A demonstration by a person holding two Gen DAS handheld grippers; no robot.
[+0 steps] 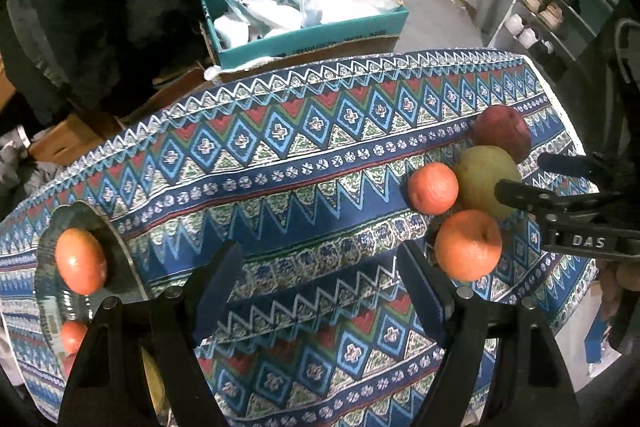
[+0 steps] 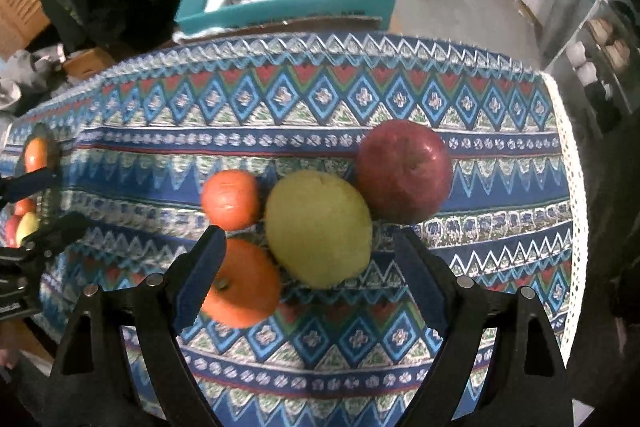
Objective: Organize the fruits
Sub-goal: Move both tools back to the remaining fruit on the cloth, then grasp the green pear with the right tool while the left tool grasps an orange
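Observation:
On the patterned tablecloth lie a red apple [image 2: 404, 169], a green pear [image 2: 318, 227], a small orange [image 2: 231, 199] and a larger orange [image 2: 244, 285], bunched together. My right gripper [image 2: 308, 267] is open and empty, its fingers on either side of the pear and the larger orange, just above them. It shows in the left wrist view [image 1: 528, 179] beside the pear [image 1: 486, 179]. My left gripper [image 1: 320, 283] is open and empty over the cloth. A glass plate [image 1: 120, 247] at the left holds an orange [image 1: 80, 261] and several other fruits.
The table's far edge [image 2: 320, 41] borders a teal box [image 2: 280, 9] with plastic bags. A shoe rack [image 1: 560, 7] stands at the right. Dark clothing [image 1: 100, 7] hangs at the back left. The cloth's lace edge [image 2: 572, 167] marks the right side.

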